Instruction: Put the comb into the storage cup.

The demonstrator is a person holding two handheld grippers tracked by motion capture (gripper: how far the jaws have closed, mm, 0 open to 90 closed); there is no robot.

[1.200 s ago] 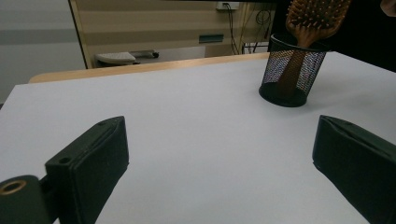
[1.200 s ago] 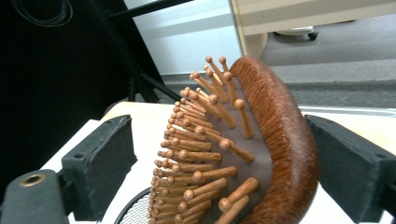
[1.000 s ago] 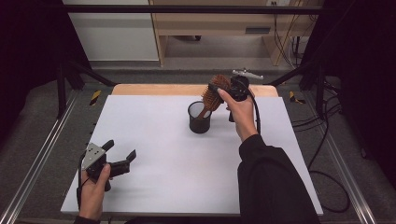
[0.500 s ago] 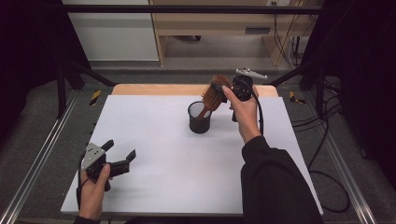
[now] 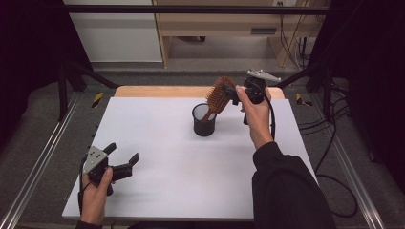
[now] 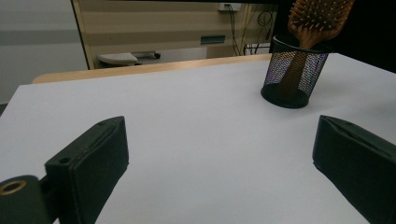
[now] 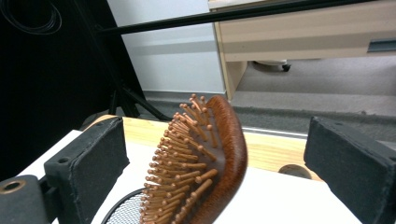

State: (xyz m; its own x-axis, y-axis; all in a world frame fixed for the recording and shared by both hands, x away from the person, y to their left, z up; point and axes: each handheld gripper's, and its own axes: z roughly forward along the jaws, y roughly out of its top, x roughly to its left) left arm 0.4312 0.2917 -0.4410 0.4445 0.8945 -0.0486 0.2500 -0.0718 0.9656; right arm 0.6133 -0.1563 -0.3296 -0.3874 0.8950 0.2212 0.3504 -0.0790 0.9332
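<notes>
2 tongs gape: right tongs (image 5: 232, 92) raised around hairbrush (image 5: 218, 95), left tongs (image 5: 122, 160) resting low.

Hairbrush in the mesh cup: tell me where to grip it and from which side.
Grip the hairbrush by its paddle head, which sticks out above the mesh cup; the handle sits inside. Come from the right, where the right gripper already has its jaws open on either side of the tilted head.

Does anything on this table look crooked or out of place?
Only a little: the hairbrush stands handle-down in the mesh cup and leans toward the right gripper, whose open jaws flank its head. Nothing is spilled or damaged.
</notes>
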